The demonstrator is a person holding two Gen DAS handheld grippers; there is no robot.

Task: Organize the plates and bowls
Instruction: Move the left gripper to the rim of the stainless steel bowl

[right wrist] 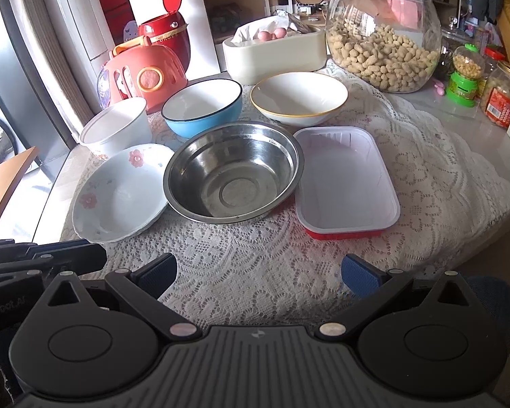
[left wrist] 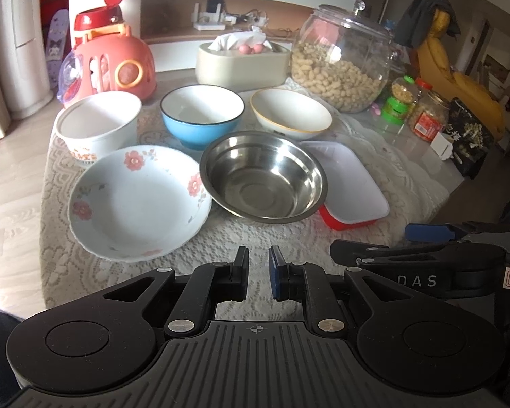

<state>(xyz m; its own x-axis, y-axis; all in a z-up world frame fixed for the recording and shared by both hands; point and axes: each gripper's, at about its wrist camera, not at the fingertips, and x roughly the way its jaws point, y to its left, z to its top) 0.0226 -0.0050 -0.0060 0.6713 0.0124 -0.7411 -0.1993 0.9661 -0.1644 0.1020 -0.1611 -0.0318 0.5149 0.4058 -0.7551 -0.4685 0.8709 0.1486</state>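
Note:
On the lace cloth a steel bowl (left wrist: 261,183) (right wrist: 233,171) sits in the middle. A flowered white plate (left wrist: 137,200) (right wrist: 119,193) lies left of it, a red-and-white tray (left wrist: 348,183) (right wrist: 345,178) right of it. Behind stand a white tub bowl (left wrist: 97,127) (right wrist: 117,129), a blue bowl (left wrist: 202,114) (right wrist: 202,107) and a yellow-rimmed white bowl (left wrist: 290,112) (right wrist: 299,97). My left gripper (left wrist: 258,260) is nearly shut, a narrow gap, empty, near the table's front edge. My right gripper (right wrist: 258,272) is open wide and empty, in front of the steel bowl.
A glass jar of peanuts (left wrist: 340,68) (right wrist: 382,39), a tissue box (left wrist: 241,64) (right wrist: 275,52), a pink toy container (left wrist: 114,64) (right wrist: 142,71) and small snack jars (left wrist: 425,112) (right wrist: 499,97) stand at the back and right. The table edge drops off at left.

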